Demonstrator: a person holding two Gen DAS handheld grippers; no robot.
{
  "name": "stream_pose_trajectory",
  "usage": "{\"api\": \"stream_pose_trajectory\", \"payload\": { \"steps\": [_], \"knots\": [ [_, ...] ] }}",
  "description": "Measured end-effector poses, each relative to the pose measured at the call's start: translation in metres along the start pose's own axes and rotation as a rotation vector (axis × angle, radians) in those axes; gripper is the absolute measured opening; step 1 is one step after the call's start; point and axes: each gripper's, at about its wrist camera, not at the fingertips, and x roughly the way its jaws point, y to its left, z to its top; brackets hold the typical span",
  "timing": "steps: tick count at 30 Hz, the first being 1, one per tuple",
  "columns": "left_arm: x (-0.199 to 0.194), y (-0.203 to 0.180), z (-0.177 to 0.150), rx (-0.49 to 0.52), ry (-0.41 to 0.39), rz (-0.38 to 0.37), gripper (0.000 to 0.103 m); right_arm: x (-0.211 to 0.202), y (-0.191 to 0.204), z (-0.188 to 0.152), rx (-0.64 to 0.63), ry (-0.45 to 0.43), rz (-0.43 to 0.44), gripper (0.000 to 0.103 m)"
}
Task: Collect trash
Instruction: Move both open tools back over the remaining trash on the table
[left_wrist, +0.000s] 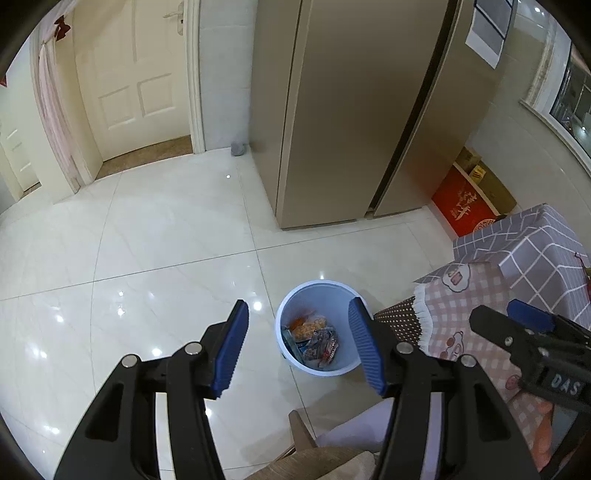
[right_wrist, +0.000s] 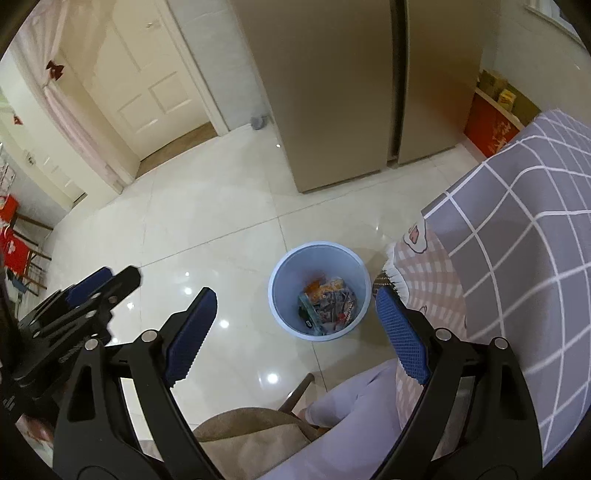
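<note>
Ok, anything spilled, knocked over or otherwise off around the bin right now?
Nothing stands out. The light blue trash bin stands upright on the tiled floor with snack wrappers inside and none visible on the tiles around it. The left gripper and right gripper are both open and empty.

A tall beige fridge (left_wrist: 354, 110) stands on a glossy floor (left_wrist: 147, 240) of pale tiles that throws back spots of light. Left of the fridge a cream panelled door (left_wrist: 136, 74) is set in a white tiled wall, with a pink curtain (left_wrist: 55, 110) further left. Right of the fridge lies a red box (left_wrist: 461, 206), below a window (left_wrist: 569, 92). In front of the fridge, to the right, a table bears a grey checked cloth (right_wrist: 517, 240).
</note>
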Motion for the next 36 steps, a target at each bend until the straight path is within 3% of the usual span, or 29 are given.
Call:
{"api": "stream_pose_trajectory", "payload": {
  "steps": [5,12,23,36],
  "knots": [
    [-0.018,-0.015,-0.006,0.021,-0.043,0.006,0.056,-0.026,0.001,-0.008,-0.014,-0.048,0.022,0.087],
    [-0.046,-0.048,-0.010,0.064,-0.118,-0.016,0.056,-0.074,-0.019,-0.021,0.026,-0.168,-0.012,0.089],
    [-0.080,-0.114,-0.026,0.151,-0.184,-0.137,0.056,-0.142,-0.077,-0.063,0.129,-0.301,-0.147,0.092],
    [-0.105,-0.195,-0.058,0.295,-0.187,-0.284,0.058,-0.199,-0.145,-0.118,0.291,-0.381,-0.316,0.093]
  ]
}}
